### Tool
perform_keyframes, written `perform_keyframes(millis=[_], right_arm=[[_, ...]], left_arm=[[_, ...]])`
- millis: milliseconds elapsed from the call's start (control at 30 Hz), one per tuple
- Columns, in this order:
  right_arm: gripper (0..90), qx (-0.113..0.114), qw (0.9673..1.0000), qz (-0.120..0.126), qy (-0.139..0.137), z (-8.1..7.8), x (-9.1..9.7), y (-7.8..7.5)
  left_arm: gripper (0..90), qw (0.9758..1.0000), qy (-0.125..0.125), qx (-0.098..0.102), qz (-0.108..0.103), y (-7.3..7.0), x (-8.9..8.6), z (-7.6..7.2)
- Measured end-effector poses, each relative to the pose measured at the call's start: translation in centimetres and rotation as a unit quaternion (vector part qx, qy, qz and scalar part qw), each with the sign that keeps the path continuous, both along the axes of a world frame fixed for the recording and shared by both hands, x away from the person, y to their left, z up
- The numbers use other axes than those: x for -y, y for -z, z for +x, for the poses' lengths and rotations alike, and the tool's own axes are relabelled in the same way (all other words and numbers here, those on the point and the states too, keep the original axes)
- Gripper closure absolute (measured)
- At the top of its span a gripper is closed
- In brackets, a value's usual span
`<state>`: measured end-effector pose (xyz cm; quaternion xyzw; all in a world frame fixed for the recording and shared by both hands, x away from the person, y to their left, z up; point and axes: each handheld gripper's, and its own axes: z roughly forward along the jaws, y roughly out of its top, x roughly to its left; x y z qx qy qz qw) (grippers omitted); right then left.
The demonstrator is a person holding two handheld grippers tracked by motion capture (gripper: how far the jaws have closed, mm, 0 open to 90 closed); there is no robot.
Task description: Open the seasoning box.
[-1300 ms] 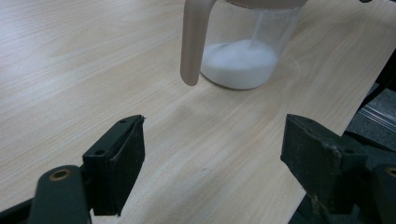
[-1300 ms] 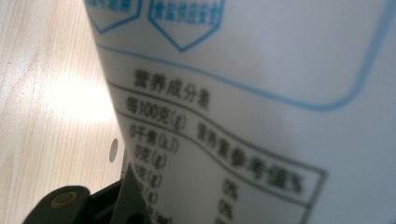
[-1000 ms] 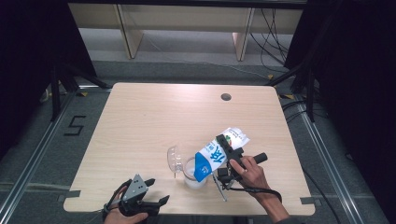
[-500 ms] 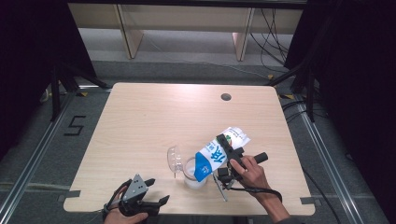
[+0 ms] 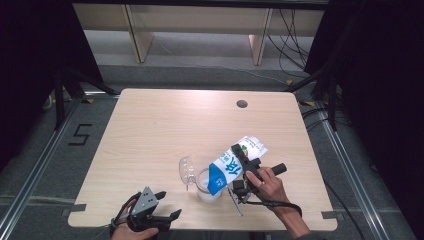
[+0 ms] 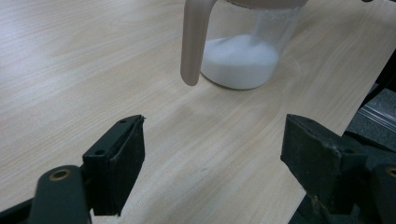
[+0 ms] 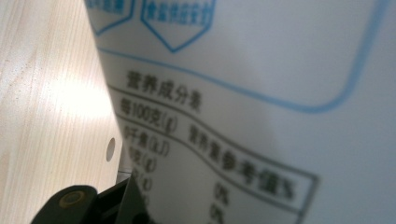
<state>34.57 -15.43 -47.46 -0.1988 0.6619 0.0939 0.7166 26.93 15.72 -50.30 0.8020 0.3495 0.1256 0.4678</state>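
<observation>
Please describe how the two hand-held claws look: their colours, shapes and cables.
Both are black. The left claw carries a grey three-cornered plate on top, and its jaws end in thick, blocky black pads. The right claw has a stubby black handle and trails a black cable.

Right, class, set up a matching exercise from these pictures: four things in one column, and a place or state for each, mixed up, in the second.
Things:
1. bag
2. jug
3. left gripper
4. lid

Places or states:
A. jaws apart, nothing between them, at the table's near edge
B. clear, flipped open beside the jug's mouth
C. tilted, blue and white, clamped in the right gripper
D. stands on the table with white powder in its bottom

Pairs: 1-C, 2-D, 3-A, 4-B
</observation>
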Motion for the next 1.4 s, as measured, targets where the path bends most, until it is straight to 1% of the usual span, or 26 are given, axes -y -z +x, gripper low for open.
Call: perform_keyframes(millis=[33, 100, 133, 233, 333, 367, 400, 433, 533, 567, 600, 667, 700, 800, 1300, 1333, 1400], right_arm=[[65.1, -0.002, 1.0000, 0.001, 0.006, -0.07, 0.01, 0.00], [65.2, -0.003, 1.0000, -0.001, 0.006, -0.08, 0.00, -0.01], [65.3, 0.003, 1.0000, 0.003, 0.000, -0.02, 0.01, 0.04], [65.6, 0.004, 1.0000, 0.002, -0.001, -0.03, -0.01, 0.03], [65.7, 0.004, 1.0000, 0.001, 0.000, -0.05, -0.01, -0.04], [65.8, 0.010, 0.9999, -0.011, -0.004, -0.05, -0.03, -0.21], [65.8, 0.010, 0.9999, -0.011, -0.004, -0.05, -0.03, -0.21], [65.9, 0.003, 1.0000, -0.001, 0.000, -0.03, 0.04, 0.00], [66.0, 0.005, 1.0000, -0.001, 0.004, -0.09, 0.07, 0.01], [66.1, 0.001, 1.0000, 0.000, 0.001, -0.05, 0.07, 0.02], [66.1, 0.010, 0.9999, -0.008, -0.003, -0.07, -0.05, -0.19], [66.3, 0.011, 0.9999, -0.008, -0.003, -0.09, -0.07, -0.19], [66.5, 0.002, 1.0000, 0.000, 0.000, -0.08, -0.03, -0.02], [66.7, -0.001, 1.0000, 0.000, 0.000, -0.08, -0.04, 0.00], [67.6, 0.003, 1.0000, -0.002, 0.000, -0.11, -0.03, -0.17], [67.7, 0.000, 1.0000, -0.007, 0.002, -0.15, -0.07, -0.22], [67.8, -0.002, 1.0000, -0.005, 0.006, -0.21, -0.08, -0.16]], left_arm=[[21.2, 1.0000, 0.000, 0.000, 0.000, 0.00, 0.01, 0.00], [21.2, 1.0000, 0.000, 0.000, 0.000, 0.00, 0.00, 0.00], [21.2, 1.0000, -0.001, 0.000, -0.002, 0.01, 0.03, -0.01], [21.2, 1.0000, -0.004, -0.002, -0.005, 0.02, 0.07, -0.05], [21.2, 1.0000, -0.002, 0.000, -0.003, 0.01, 0.04, -0.01], [21.2, 1.0000, 0.000, 0.001, 0.001, -0.01, -0.01, 0.01], [21.2, 1.0000, 0.000, 0.000, 0.000, 0.00, 0.00, -0.01], [21.2, 1.0000, -0.002, -0.001, -0.002, 0.01, 0.03, -0.02], [21.2, 1.0000, 0.000, 0.000, 0.000, -0.01, -0.01, 0.00], [21.2, 1.0000, 0.000, 0.000, 0.000, 0.00, 0.00, 0.00], [21.2, 1.0000, 0.000, 0.000, 0.000, 0.00, 0.01, 0.00], [21.2, 1.0000, 0.000, 0.001, 0.001, -0.01, 0.00, 0.00], [21.2, 1.0000, 0.000, 0.000, 0.000, 0.00, 0.01, 0.00], [21.2, 1.0000, 0.000, 0.000, 0.000, 0.00, 0.00, -0.01], [21.2, 1.0000, 0.000, 0.001, 0.001, 0.00, 0.01, -0.01], [21.2, 1.0000, 0.000, 0.001, 0.001, 0.00, 0.01, -0.01], [21.2, 1.0000, -0.001, 0.000, 0.000, 0.00, 0.02, -0.01]])
